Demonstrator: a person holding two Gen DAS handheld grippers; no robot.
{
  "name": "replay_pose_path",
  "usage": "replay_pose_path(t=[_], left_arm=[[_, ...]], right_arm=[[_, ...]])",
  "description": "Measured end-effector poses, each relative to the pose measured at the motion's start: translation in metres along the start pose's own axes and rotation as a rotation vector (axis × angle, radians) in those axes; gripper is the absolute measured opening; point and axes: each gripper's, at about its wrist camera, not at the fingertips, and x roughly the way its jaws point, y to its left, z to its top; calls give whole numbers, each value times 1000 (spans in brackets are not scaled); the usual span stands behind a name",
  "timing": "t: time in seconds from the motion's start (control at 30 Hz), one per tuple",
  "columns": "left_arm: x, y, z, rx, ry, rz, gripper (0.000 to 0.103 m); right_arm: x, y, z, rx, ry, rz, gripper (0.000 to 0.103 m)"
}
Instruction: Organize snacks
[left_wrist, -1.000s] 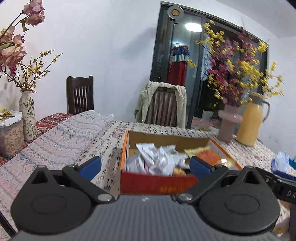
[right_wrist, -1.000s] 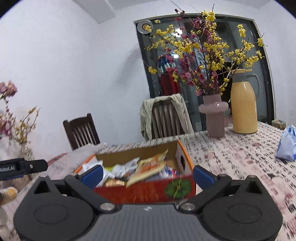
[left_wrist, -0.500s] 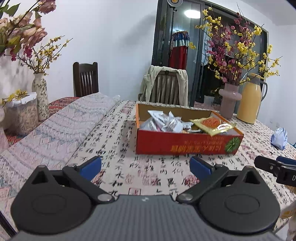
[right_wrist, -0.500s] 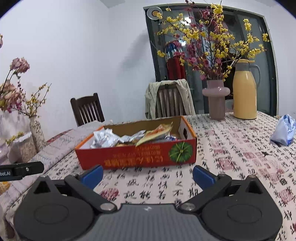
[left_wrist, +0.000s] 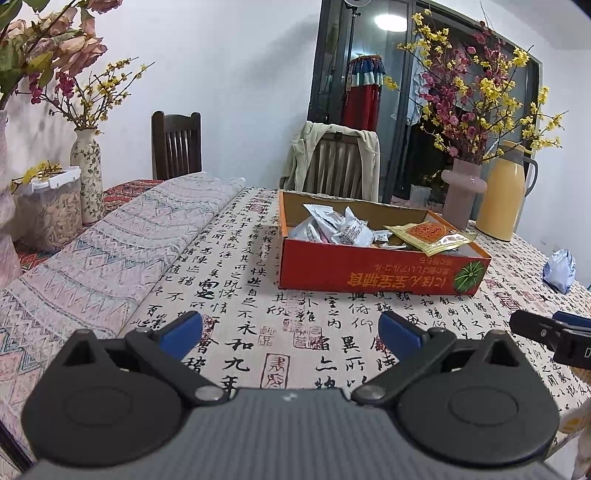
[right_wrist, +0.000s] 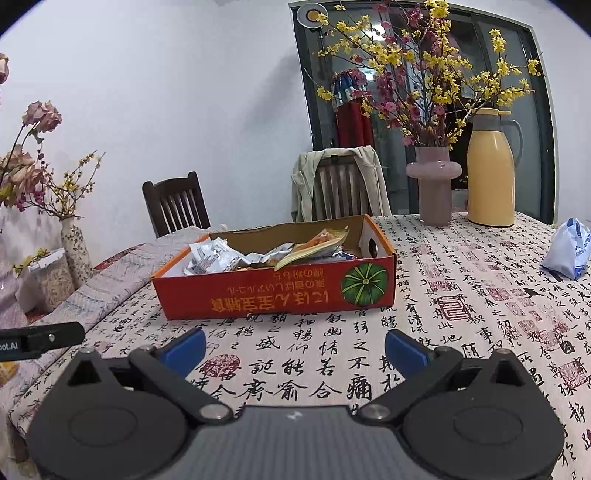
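A red cardboard box (left_wrist: 369, 273) (right_wrist: 280, 295) sits on the table with several snack packets inside: white wrappers (left_wrist: 343, 229) (right_wrist: 210, 254) and a gold-and-orange packet (left_wrist: 428, 236) (right_wrist: 314, 247). My left gripper (left_wrist: 291, 332) hovers over the tablecloth well short of the box, open, nothing between its blue fingertips. My right gripper (right_wrist: 295, 350) is likewise open and empty, also back from the box. The right gripper's finger (left_wrist: 546, 332) shows at the left wrist view's right edge; the left gripper's finger (right_wrist: 40, 339) shows at the right wrist view's left edge.
A calligraphy-print tablecloth (left_wrist: 258, 332) covers the table. A pink vase (right_wrist: 434, 192) with flowers and a yellow jug (right_wrist: 491, 177) stand at the back right, a blue-white bag (right_wrist: 567, 254) lies right. A clear container (left_wrist: 48, 206), vase (left_wrist: 86, 177) and two chairs are left and behind.
Both grippers have pulled back from the box and risen; the box now lies farther away on the table. Both stay open and empty.
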Motion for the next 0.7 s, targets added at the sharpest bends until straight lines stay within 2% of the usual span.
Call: replay_pose_path(t=[0.7], left_arm=[[1,-2,0,1,-1,2,103]], right_arm=[[1,-1,-2,2,5,-2,103]])
